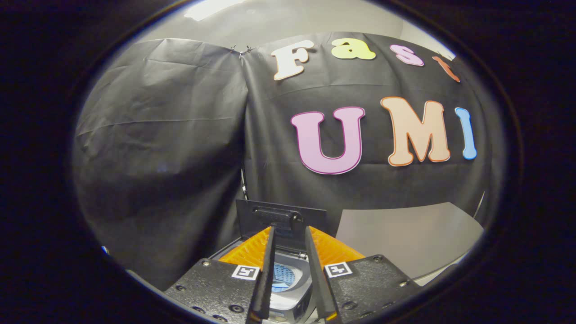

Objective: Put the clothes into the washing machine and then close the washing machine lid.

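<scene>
Gripper (pixel 290 234): fingers slightly parted, holding nothing, above washing machine (pixel 288 292) with lid (pixel 281 216) raised upright; you hook the lid's top edge and draw it down gently

A recording booth: black cloth wall (pixel 180 135) behind a small washing machine (pixel 288 274).

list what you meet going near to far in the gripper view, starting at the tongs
tongs, slightly apart with nothing between them → washing machine tub opening seen through the gap → raised washing machine lid standing upright just beyond the fingertips → black cloth wall behind it
</scene>
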`<action>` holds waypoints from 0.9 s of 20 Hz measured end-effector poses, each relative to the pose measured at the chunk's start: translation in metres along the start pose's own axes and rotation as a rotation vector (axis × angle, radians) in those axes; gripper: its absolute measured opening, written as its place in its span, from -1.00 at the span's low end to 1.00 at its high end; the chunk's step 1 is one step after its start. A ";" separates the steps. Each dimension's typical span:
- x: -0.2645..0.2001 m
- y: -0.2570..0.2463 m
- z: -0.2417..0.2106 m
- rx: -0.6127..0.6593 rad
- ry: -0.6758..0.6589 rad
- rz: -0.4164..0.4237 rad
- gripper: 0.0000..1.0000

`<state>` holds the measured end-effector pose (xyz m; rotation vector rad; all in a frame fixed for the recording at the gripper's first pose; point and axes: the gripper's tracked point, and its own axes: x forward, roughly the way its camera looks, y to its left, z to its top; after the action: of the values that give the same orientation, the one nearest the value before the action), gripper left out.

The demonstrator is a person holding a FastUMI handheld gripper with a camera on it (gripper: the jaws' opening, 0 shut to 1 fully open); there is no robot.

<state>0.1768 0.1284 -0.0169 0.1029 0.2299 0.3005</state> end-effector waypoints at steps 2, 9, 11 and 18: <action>-0.004 -0.008 0.003 -0.001 -0.024 -0.019 -0.22; -0.027 -0.039 0.004 -0.010 -0.095 -0.099 -0.22; -0.031 -0.045 0.003 -0.007 -0.103 -0.112 -0.22; -0.014 -0.029 0.007 0.018 -0.100 -0.080 -0.22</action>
<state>0.1737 0.0959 -0.0106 0.1259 0.1375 0.2136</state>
